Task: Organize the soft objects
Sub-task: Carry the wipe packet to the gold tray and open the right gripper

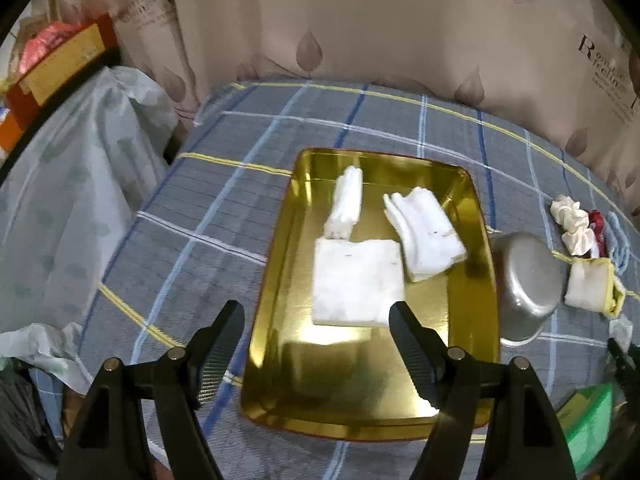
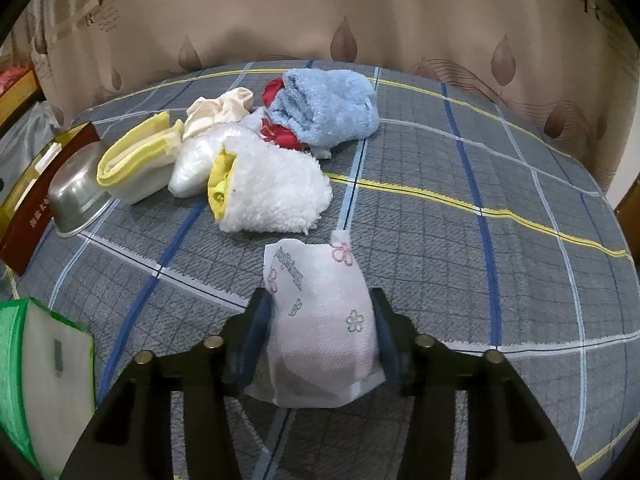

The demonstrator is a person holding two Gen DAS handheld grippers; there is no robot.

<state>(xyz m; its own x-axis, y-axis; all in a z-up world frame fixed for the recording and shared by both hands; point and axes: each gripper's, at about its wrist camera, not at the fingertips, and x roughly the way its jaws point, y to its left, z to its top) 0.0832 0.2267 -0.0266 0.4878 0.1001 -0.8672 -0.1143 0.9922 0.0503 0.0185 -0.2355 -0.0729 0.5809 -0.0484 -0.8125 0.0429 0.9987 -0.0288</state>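
3 white folded cloths (image 1: pixel 356 280) are already lying in the shiny rectangular gold metal tray (image 1: pixel 276 280), while the left gripper (image 1: pixel 316 340) is hovering above it with jaws spread and empty. The right gripper (image 2: pixel 320 336) is clenching a crinkly flower-printed plastic tissue pack (image 2: pixel 320 316) over the grey plaid bedsheet (image 2: pixel 480 220), leaving a fluffy white towel (image 2: pixel 276 192), a blue terry towel (image 2: pixel 328 108) and yellow-edged cloths (image 2: pixel 136 164) waiting beside an upturned steel bowl (image 2: pixel 76 196)

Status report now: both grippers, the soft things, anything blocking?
Left gripper open over gold tray. Right gripper shut on tissue pack. Three white cloths in tray. Nothing blocking.
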